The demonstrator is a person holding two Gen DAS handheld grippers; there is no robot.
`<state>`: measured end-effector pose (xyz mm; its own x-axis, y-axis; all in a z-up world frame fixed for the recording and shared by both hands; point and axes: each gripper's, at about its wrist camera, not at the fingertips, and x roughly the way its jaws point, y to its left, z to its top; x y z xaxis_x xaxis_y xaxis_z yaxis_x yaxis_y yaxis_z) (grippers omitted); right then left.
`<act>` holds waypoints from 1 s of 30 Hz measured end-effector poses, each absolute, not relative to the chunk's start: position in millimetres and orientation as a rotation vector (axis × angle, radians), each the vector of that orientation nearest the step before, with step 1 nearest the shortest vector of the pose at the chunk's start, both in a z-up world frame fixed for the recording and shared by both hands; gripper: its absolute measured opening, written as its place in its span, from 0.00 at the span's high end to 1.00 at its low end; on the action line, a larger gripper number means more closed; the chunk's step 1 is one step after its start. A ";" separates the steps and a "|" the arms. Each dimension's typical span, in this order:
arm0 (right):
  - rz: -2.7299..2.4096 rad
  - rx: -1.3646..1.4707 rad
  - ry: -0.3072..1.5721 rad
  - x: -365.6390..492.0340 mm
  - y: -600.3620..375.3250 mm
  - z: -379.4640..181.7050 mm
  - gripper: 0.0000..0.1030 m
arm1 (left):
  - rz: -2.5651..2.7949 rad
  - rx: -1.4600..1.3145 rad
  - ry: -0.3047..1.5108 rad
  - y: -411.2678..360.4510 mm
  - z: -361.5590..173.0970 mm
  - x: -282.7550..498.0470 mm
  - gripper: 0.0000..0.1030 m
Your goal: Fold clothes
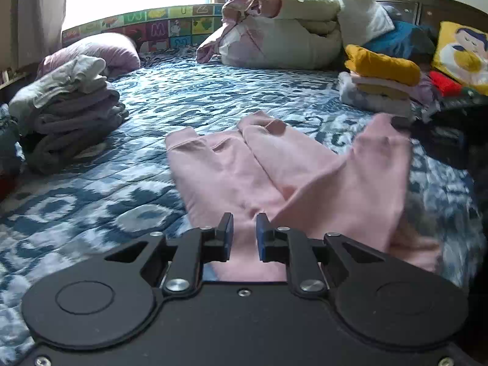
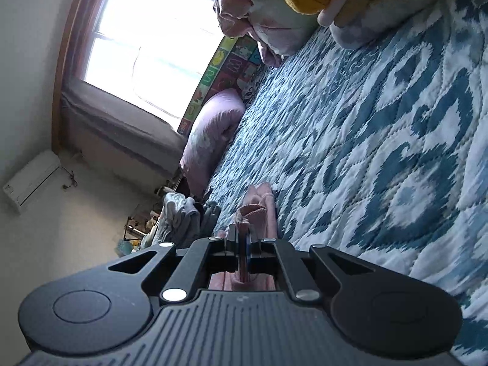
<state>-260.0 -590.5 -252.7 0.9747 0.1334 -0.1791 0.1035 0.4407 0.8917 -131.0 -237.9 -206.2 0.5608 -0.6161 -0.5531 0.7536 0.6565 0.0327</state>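
Observation:
A pink garment (image 1: 244, 164) lies on the blue-and-white quilt (image 1: 189, 91), two cuffed ends pointing away from me. My left gripper (image 1: 244, 235) is at its near edge, low over the bed. Its blue pads stand a little apart with pink fabric filling the gap, so it is shut on the cloth. The garment's right part is lifted up to a dark tip (image 1: 399, 122), which is my right gripper. In the right wrist view the right gripper (image 2: 242, 239) is tipped on its side and shut on a ribbed pink cuff (image 2: 250, 210).
A pile of folded grey and lavender clothes (image 1: 70, 106) sits at the left, with a lavender pillow (image 1: 100, 52) behind it. A folded stack topped in mustard (image 1: 381, 67) stands at the right. A bundled comforter (image 1: 283, 30) and a yellow cushion (image 1: 463, 55) line the back.

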 end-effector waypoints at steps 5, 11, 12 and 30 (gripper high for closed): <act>0.016 1.151 0.219 -258.9 -589.2 -252.3 0.94 | -0.954 0.318 0.521 -216.9 -204.8 -165.1 0.87; -0.015 1.174 0.207 -256.5 -581.7 -240.4 0.94 | -0.961 0.527 0.537 -231.9 -238.2 -194.6 0.88; -0.026 1.167 0.206 -256.5 -580.2 -235.2 0.94 | -0.960 0.501 0.541 -228.4 -234.1 -194.2 0.87; -0.148 1.070 0.353 -217.9 -551.3 -164.0 0.94 | -1.064 0.616 0.347 -218.6 -230.3 -223.2 0.67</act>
